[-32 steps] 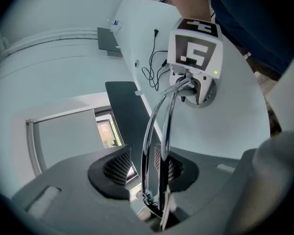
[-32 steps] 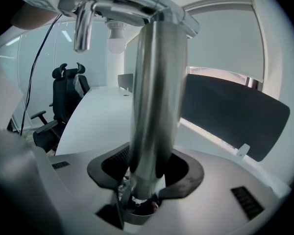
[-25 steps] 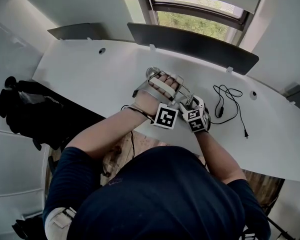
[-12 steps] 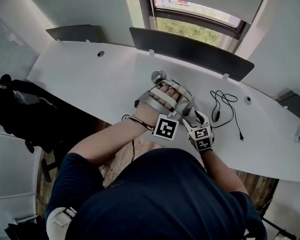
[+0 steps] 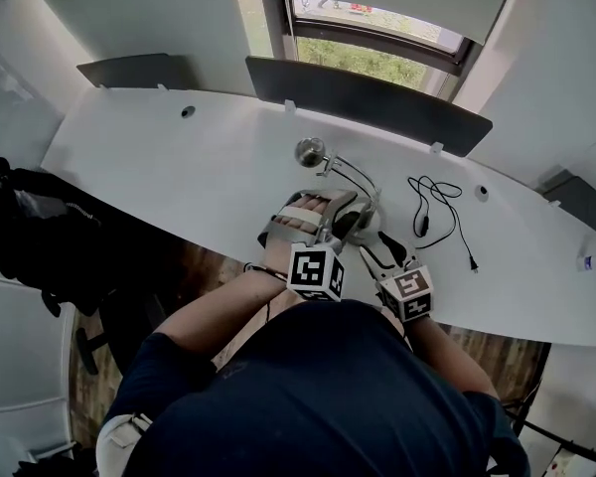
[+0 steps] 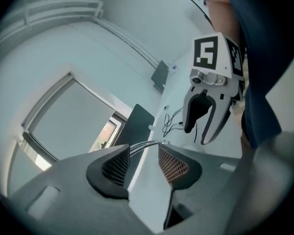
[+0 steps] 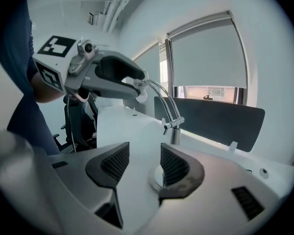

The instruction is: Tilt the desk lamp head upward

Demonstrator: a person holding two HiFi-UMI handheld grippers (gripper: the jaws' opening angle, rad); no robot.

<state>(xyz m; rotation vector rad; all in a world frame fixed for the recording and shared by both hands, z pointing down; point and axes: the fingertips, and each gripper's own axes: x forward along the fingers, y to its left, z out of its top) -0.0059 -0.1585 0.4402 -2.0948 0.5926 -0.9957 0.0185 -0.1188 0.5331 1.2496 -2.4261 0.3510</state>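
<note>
A chrome desk lamp stands on the white desk [image 5: 179, 167]. Its round head [image 5: 310, 151] sits at the far left end of thin curved arms [image 5: 353, 174], which rise from a post [image 7: 175, 131] on a round base [image 7: 157, 177]. My left gripper [image 5: 340, 217] hovers just in front of the base, its jaws open and empty [image 6: 142, 155], with the lamp arms beyond them. My right gripper [image 5: 377, 254] is nearer the desk's front edge. Its jaws [image 7: 144, 163] have just been closing and still stand apart with nothing gripped; the base lies beyond them.
A black cable with a plug [image 5: 439, 212] lies on the desk right of the lamp. A dark screen panel [image 5: 368, 87] runs along the back edge under the window. A black chair with dark things on it [image 5: 30, 237] stands at the left.
Both grippers have drawn back from the lamp toward the person. The left hand, earlier right beside the lamp head, has left it uncovered and has rolled over.
</note>
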